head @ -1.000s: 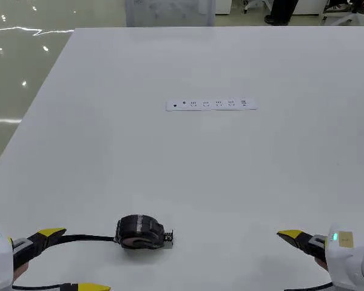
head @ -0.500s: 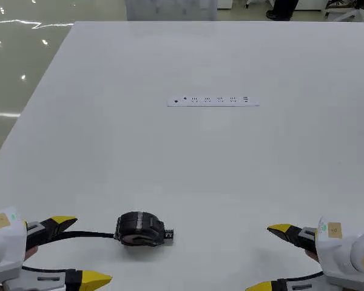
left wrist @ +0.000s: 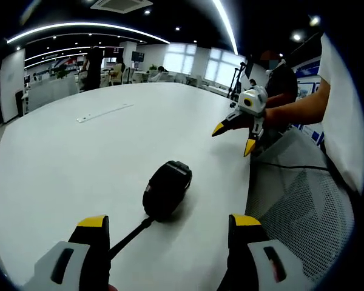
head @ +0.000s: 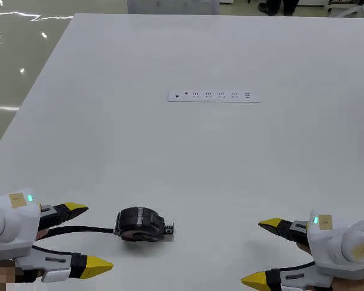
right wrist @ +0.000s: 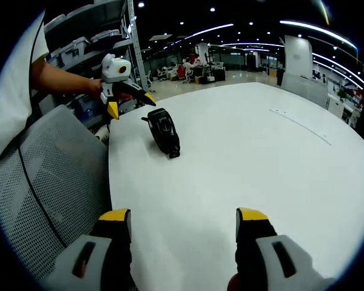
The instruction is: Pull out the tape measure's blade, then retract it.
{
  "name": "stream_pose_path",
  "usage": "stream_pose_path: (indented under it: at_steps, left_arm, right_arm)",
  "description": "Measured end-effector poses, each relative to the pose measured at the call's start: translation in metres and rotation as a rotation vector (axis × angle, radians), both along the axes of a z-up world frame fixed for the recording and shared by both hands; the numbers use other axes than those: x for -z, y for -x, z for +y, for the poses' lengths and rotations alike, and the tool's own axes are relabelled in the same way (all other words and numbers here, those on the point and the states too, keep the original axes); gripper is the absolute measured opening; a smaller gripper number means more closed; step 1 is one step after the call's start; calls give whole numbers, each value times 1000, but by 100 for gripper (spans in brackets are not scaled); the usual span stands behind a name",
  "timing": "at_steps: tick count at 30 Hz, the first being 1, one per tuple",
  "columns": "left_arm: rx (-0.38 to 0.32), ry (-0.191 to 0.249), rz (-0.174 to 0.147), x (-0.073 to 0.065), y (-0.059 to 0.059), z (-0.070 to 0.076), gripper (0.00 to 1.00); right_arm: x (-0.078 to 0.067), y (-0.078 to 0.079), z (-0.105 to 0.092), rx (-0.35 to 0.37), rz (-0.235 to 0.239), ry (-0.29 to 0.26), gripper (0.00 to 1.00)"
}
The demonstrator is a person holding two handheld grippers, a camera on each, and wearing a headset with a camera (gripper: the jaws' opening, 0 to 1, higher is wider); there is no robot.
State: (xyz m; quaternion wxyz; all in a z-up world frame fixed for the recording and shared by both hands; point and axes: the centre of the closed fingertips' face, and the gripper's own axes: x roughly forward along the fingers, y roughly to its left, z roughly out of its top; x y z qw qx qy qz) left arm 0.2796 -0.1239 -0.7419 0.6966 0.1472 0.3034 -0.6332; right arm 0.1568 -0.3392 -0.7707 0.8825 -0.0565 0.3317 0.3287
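A black tape measure (head: 140,225) lies on the white table (head: 188,157) near its front edge, with a black strap trailing left from it. Its blade is wound in, and only the small end hook shows at its right side. My left gripper (head: 85,237) stands open just left of the tape measure, straddling the strap, yellow tips apart. In the left gripper view the tape measure (left wrist: 167,188) lies ahead between the jaws of my left gripper (left wrist: 162,222). My right gripper (head: 262,253) is open at the front right, well clear of the tape measure (right wrist: 164,132); its own view shows my right gripper (right wrist: 182,215) holding nothing.
A white power strip (head: 213,96) lies flat in the middle of the table. A grey mesh chair back (right wrist: 45,182) stands at the table's front edge. Glossy floor (head: 18,54) runs past the table's left edge.
Both grippers have come further into view from the bottom corners, and the left one has closed in on the tape measure. The tape measure has stayed put.
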Motion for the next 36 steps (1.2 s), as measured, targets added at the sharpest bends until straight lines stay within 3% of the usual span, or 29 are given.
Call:
stream_pose_path:
  at_steps: [12, 25, 36]
  left_arm:
    - [89, -19, 11, 9, -1, -11, 61]
    - [134, -35, 9, 18, -10, -22, 57]
    - [178, -46, 19, 27, -9, -35, 47]
  right_arm:
    - [7, -18, 9, -34, -9, 6, 66]
    - [13, -30, 22, -77, 11, -11, 64]
    - [8, -39, 29, -93, 7, -29, 65]
